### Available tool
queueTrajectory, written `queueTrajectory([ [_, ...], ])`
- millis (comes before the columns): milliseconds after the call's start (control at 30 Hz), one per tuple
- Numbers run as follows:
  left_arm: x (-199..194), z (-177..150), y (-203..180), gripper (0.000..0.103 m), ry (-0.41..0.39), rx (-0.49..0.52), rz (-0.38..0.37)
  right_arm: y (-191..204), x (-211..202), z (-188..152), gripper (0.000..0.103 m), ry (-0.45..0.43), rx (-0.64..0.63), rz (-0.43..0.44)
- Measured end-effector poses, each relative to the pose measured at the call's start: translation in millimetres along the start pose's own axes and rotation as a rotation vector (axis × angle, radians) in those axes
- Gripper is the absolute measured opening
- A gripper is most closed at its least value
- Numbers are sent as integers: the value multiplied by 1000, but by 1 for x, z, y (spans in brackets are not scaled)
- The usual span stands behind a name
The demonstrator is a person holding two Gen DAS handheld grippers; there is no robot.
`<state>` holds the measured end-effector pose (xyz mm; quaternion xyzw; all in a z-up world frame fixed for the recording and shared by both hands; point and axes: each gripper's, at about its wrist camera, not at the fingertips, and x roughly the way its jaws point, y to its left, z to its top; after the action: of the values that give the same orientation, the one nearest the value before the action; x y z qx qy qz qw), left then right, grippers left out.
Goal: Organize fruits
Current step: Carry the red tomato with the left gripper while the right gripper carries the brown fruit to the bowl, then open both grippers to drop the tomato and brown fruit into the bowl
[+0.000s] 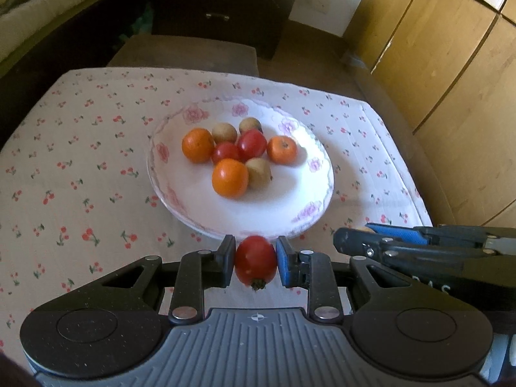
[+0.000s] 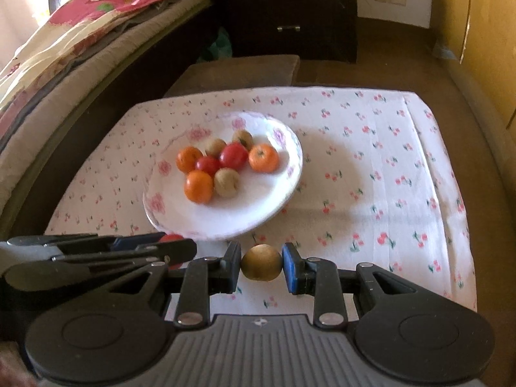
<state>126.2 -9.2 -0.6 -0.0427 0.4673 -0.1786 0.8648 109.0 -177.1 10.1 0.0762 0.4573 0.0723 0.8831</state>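
White letters on the right hand-held gripper (image 2: 261,266) are cut off and hard to read. It pinches a round brown fruit (image 2: 261,262). The left hand-held gripper (image 1: 254,259) pinches a smooth red tomato (image 1: 255,260). Both hover near the flowery plate (image 1: 290,200) of fruit on the counter (image 1: 80,167).

Plate (image 1: 180,206) on the tablecloth (image 1: 80,161), fruits (image 1: 240,156) clustered on it, drawer cabinet (image 1: 222,3) behind the table
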Motion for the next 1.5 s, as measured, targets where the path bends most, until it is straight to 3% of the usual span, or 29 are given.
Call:
queueTrajectory([
  [967,14,28,16,34,-29,-23,67,5,34,32,31,-13,13,43],
  [1267,6,28,12,48,-66,12,121,5,27,30,33,-37,15,33],
  [1500,-11,22,8,72,-118,31,173,6,8,18,35,-59,11,1],
])
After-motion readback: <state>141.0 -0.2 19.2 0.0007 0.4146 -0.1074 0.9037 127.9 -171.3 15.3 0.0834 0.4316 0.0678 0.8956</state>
